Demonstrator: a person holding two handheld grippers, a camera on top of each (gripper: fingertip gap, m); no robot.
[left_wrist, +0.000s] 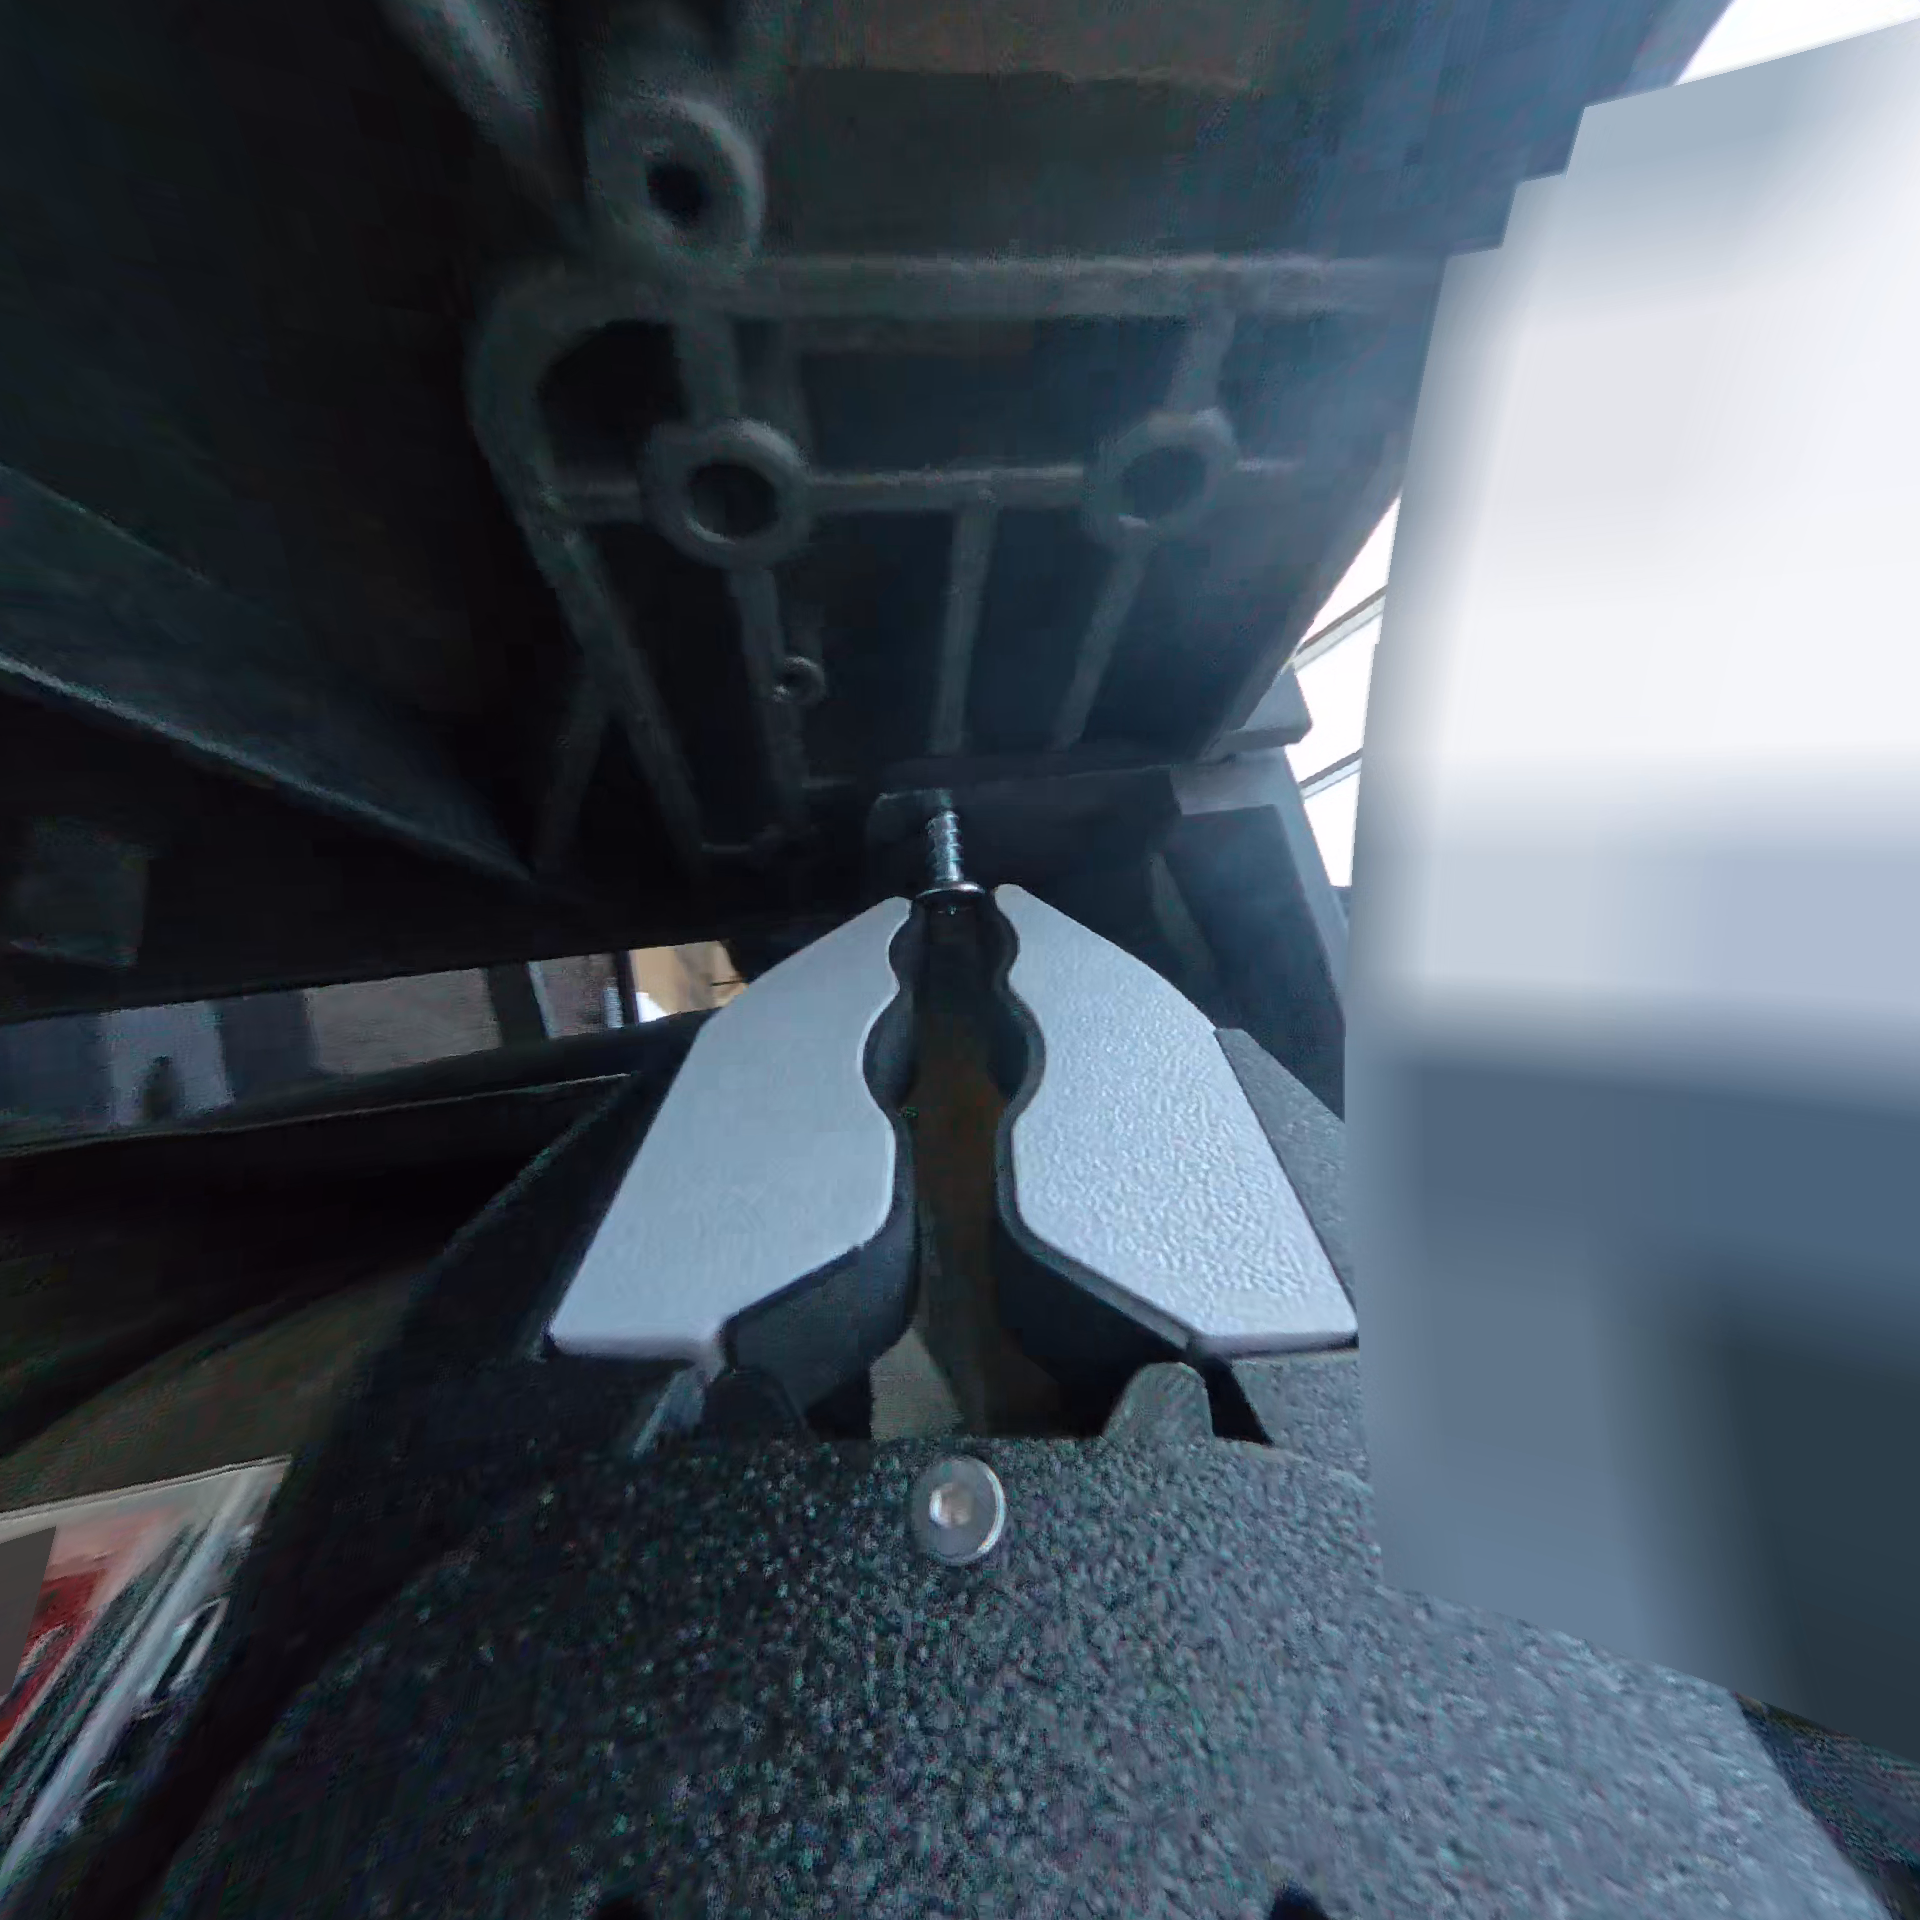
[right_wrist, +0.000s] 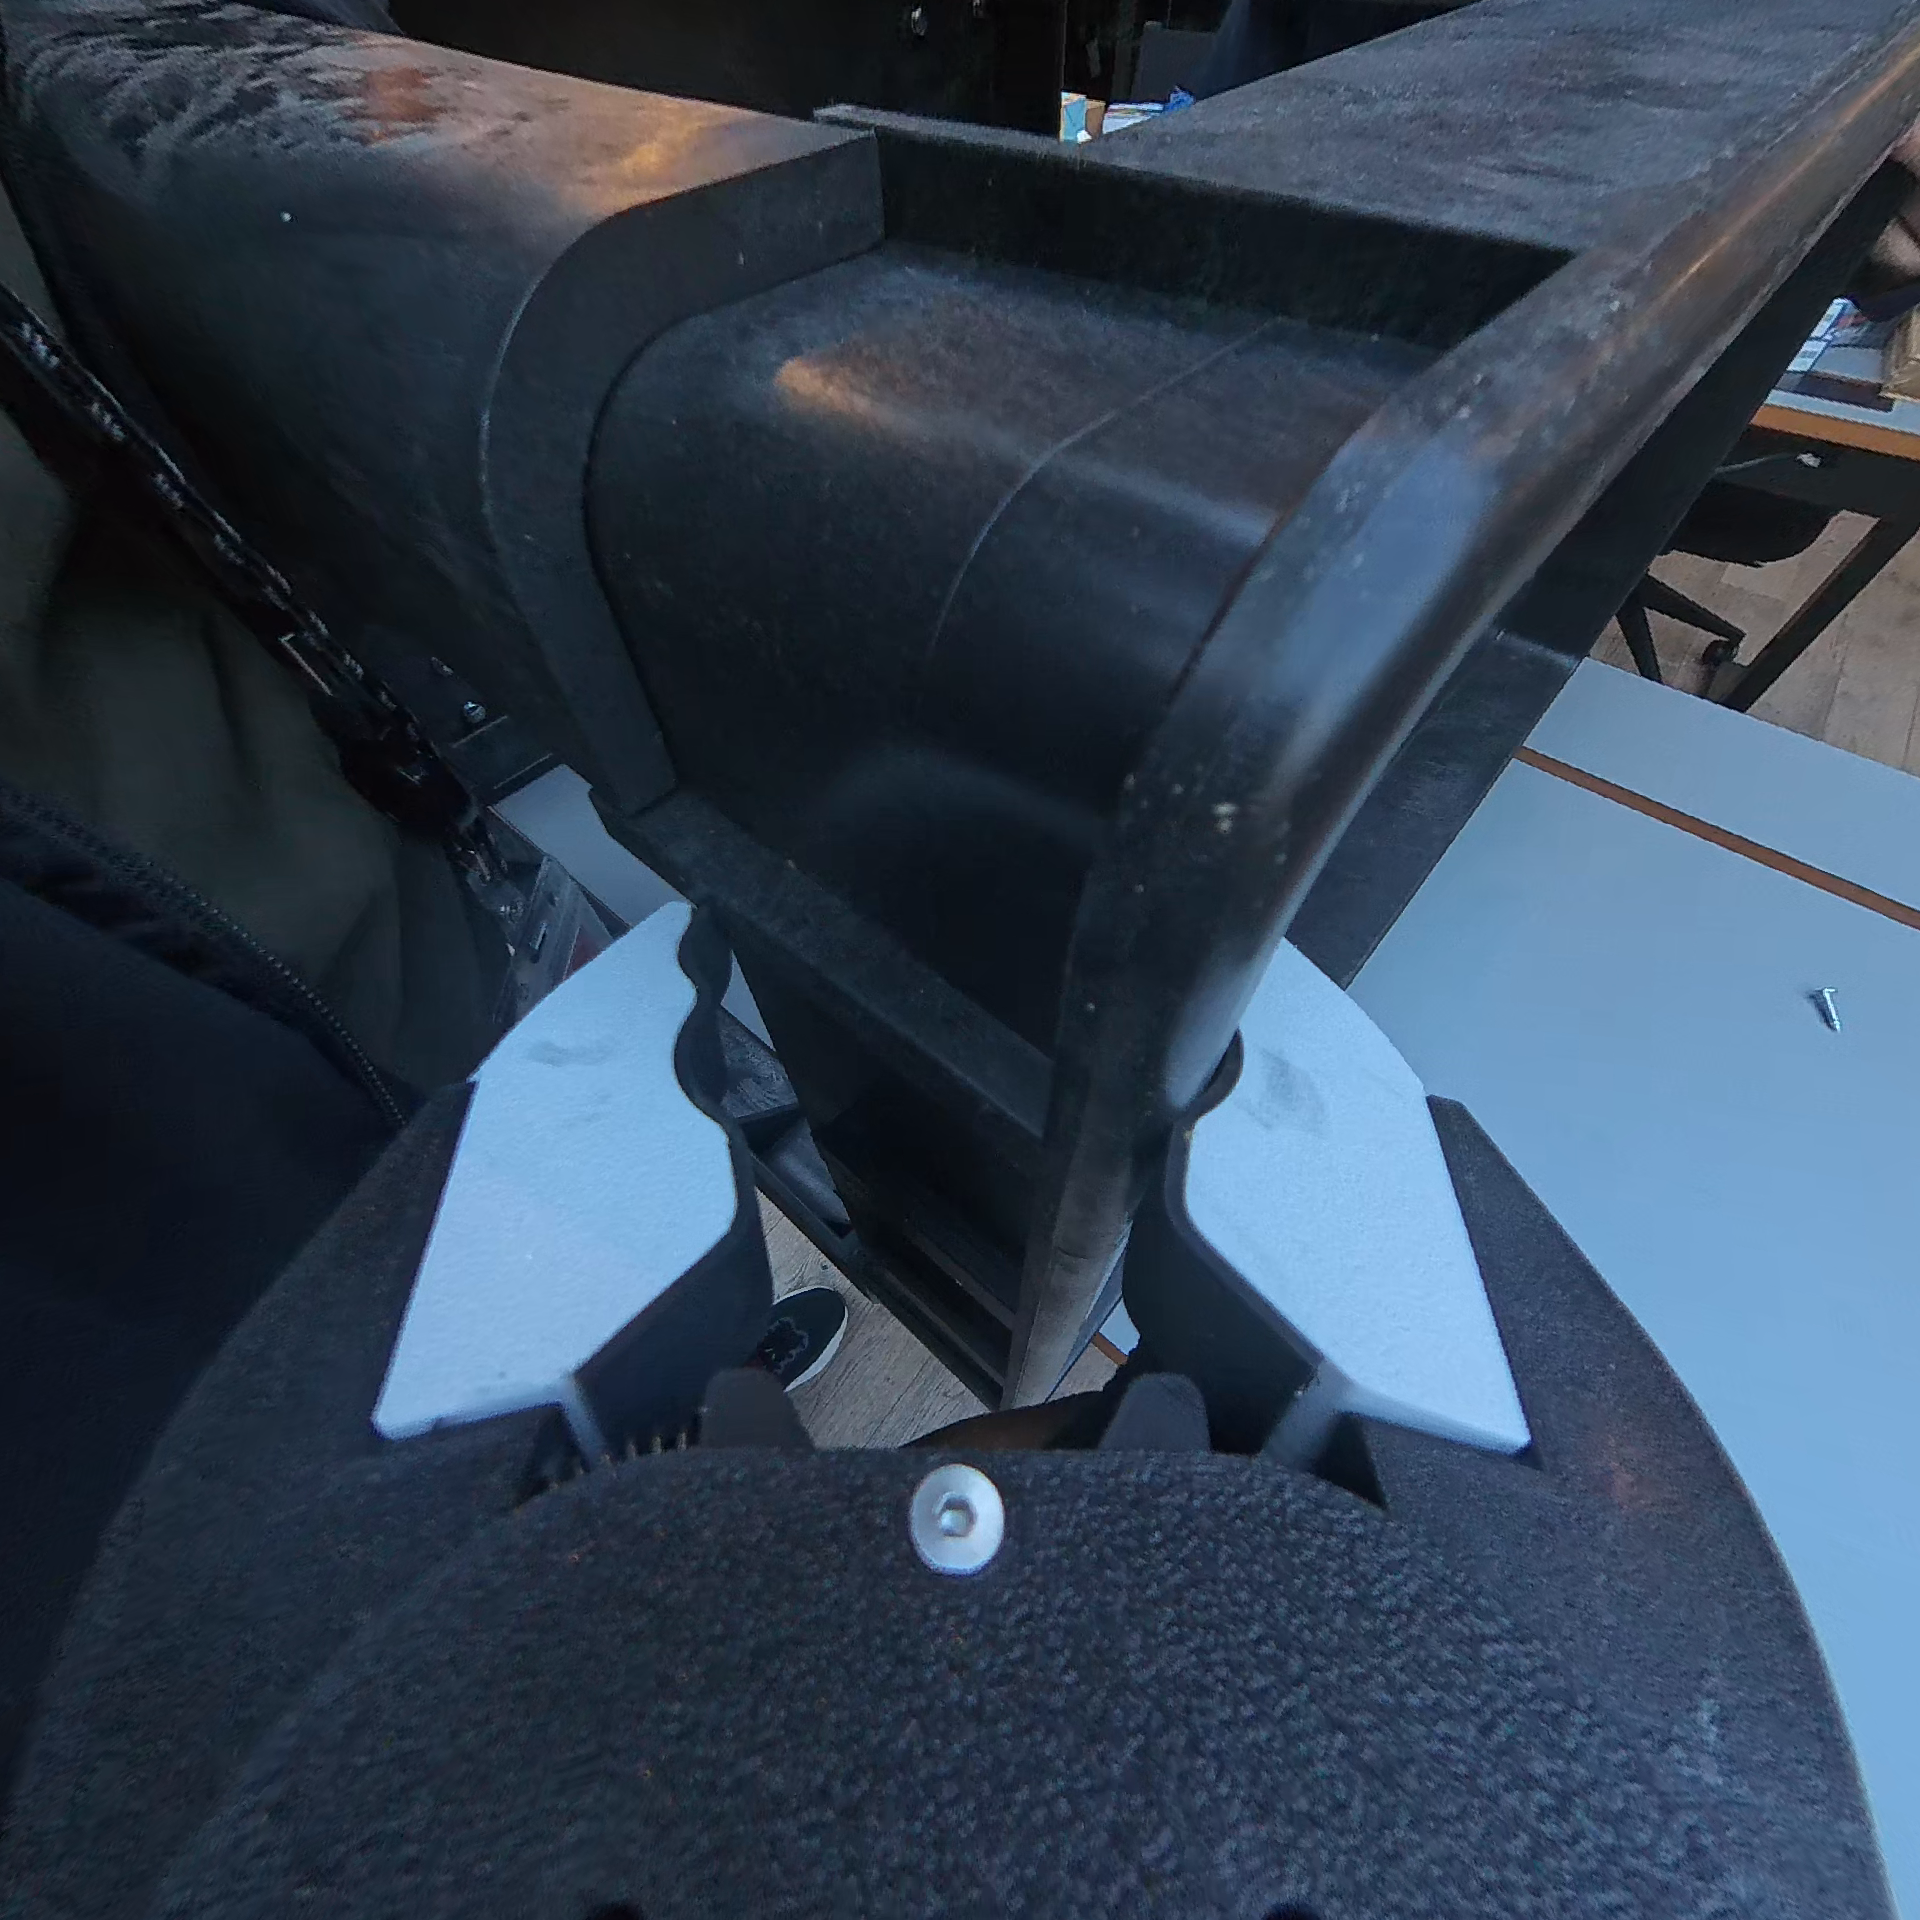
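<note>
In the left wrist view my left gripper (left_wrist: 951, 906) is shut on a small black screw (left_wrist: 941, 844). The screw points forward and its tip meets the edge of a black plastic part's ribbed underside (left_wrist: 935, 343), below round screw bosses (left_wrist: 727, 490). In the right wrist view my right gripper (right_wrist: 966, 987) is spread wide around a large black moulded plastic part (right_wrist: 935, 540). The part's rim (right_wrist: 1195, 852) runs down between the fingers and presses on the right finger (right_wrist: 1340, 1174). The left fingertip (right_wrist: 644, 997) sits against the part's lower ledge.
A white table (right_wrist: 1683, 1122) lies to the right with one loose screw (right_wrist: 1825, 1008) on it. A person's dark jacket (right_wrist: 156, 987) fills the left side, with a shoe (right_wrist: 802, 1332) on the wooden floor below. A desk and chair (right_wrist: 1766, 520) stand far right.
</note>
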